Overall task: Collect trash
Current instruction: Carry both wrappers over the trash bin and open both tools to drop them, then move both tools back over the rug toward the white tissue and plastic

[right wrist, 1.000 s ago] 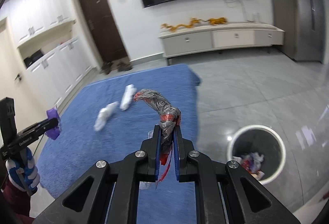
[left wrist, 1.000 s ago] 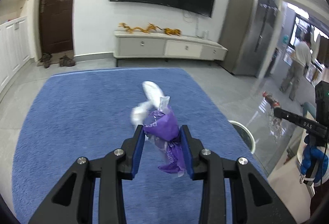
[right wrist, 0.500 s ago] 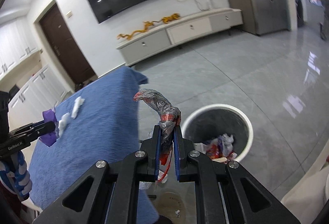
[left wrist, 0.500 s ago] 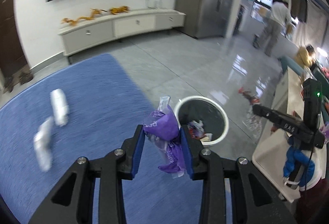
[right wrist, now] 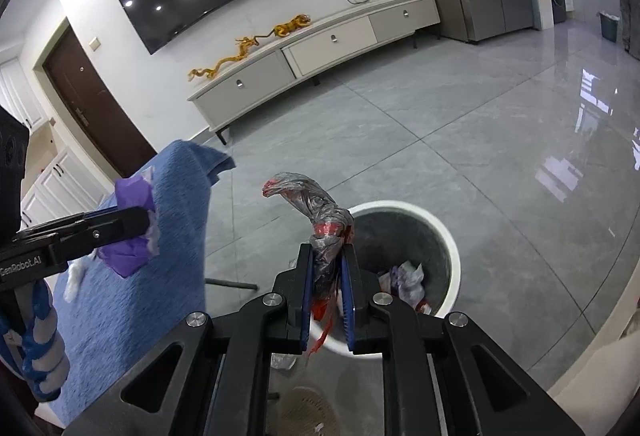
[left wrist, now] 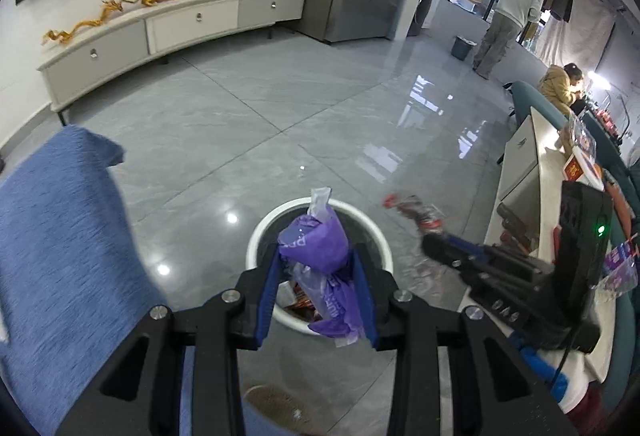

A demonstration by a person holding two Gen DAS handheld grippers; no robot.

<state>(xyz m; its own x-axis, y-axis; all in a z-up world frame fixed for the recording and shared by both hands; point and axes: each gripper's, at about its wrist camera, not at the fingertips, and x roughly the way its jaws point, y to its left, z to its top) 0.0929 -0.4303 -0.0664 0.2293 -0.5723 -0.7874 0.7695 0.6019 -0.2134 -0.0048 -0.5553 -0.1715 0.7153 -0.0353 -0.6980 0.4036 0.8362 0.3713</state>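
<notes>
My left gripper point(left wrist: 316, 256) is shut on a crumpled purple wrapper point(left wrist: 316, 244) and holds it over the white-rimmed trash bin point(left wrist: 260, 232), which holds several scraps. My right gripper point(right wrist: 327, 256) is shut on a twisted grey and red wrapper point(right wrist: 316, 204) just left of the bin point(right wrist: 448, 240). The left gripper with the purple wrapper point(right wrist: 132, 196) shows at the left of the right wrist view. The right gripper with its wrapper point(left wrist: 416, 208) shows at the right of the left wrist view.
A blue cloth-covered table point(left wrist: 60, 236) lies to the left; a white crumpled scrap point(right wrist: 76, 276) rests on it. A low TV cabinet point(left wrist: 160, 28) stands at the far wall. A person point(left wrist: 508, 24) stands at the back right. A counter point(left wrist: 540, 172) is at right.
Both grippers have swung right from the blue table towards the bin, still holding their wrappers. The left gripper now hangs over the bin's opening.
</notes>
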